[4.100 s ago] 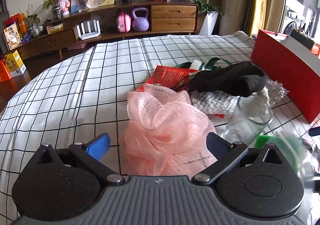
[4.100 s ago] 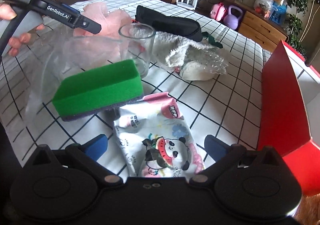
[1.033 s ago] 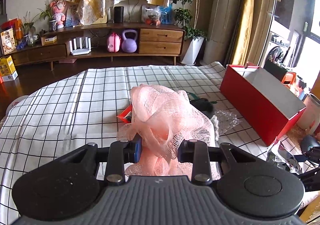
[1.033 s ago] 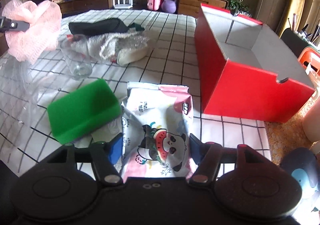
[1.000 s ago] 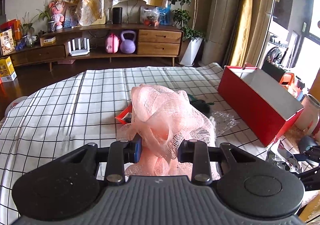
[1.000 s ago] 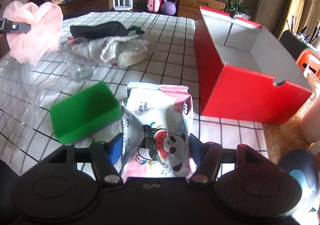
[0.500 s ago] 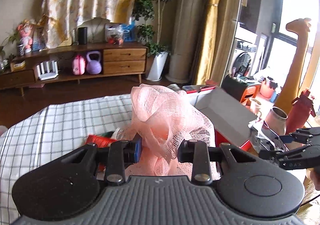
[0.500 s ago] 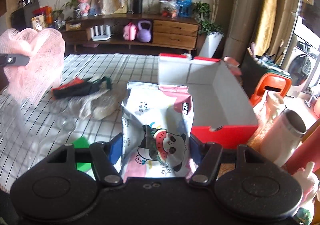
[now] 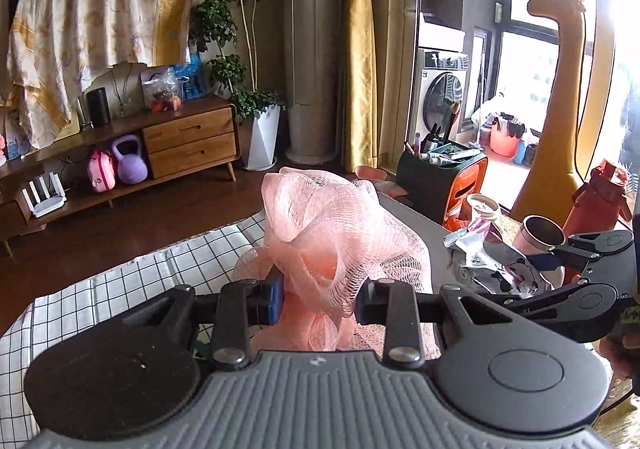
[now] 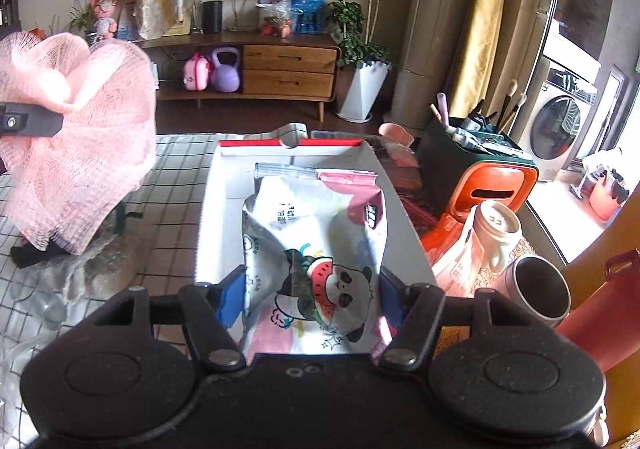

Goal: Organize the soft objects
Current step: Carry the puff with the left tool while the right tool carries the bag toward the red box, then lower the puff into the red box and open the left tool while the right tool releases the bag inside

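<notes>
Four seconds earlier both grippers had stood open above the checked tablecloth point(image 10: 172, 185), with the pink mesh bath pouf point(image 9: 336, 245) and the panda-print pouch point(image 10: 316, 253) lying on it; now both were lifted clear and carried in the air. The left gripper point(image 9: 318, 301) had its fingers drawn narrow, pinching the pouf at its gathered middle, the ruffled, see-through netting billowing above and around the pads. The right gripper point(image 10: 308, 297) held its fingers moderately wide, clamped on the sides of the crinkled white and pink pouch printed with a panda eating watermelon. The pouch hung over the red box point(image 10: 208, 209), whose pale interior looked bare where visible. A clear glass point(image 10: 48, 309) lay blurred on the cloth at lower left.
</notes>
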Action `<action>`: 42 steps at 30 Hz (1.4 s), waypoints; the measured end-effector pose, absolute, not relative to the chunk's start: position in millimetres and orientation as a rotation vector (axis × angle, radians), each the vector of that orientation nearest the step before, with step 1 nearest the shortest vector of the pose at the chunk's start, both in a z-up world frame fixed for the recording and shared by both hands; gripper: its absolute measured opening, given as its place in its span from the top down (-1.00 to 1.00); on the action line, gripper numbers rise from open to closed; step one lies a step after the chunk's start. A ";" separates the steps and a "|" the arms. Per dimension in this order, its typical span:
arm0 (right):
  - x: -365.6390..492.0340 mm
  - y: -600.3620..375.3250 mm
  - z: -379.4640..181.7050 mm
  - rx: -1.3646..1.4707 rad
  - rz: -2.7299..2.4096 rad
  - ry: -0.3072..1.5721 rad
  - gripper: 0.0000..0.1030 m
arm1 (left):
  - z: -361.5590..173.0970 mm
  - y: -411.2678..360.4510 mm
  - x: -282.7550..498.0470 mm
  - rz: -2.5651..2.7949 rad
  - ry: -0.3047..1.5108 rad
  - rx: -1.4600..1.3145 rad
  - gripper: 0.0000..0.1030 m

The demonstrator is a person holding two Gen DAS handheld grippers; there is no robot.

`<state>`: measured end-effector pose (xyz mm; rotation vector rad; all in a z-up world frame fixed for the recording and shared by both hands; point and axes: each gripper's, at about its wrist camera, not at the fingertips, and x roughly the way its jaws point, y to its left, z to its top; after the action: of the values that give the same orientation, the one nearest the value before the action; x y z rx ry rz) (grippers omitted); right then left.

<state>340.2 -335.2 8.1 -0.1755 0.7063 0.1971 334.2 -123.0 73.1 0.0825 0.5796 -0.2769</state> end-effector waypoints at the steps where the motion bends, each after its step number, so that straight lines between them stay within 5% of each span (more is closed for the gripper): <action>1: 346.1 -337.0 6.0 -0.177 0.189 0.710 -0.26 | 70.9 -128.9 342.8 -0.283 0.586 0.085 0.39; 28: 447.4 -326.5 -89.8 -0.283 0.172 0.909 -0.26 | -60.6 -235.0 500.4 -0.328 0.831 0.245 0.39; 42: 452.4 -324.4 -104.2 -0.370 0.233 0.975 -0.50 | -92.5 -246.9 523.7 -0.308 0.969 0.295 0.34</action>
<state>452.4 -324.4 -104.2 -0.3701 0.9751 0.2331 523.7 -246.9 -92.5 0.2955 0.9693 -0.3077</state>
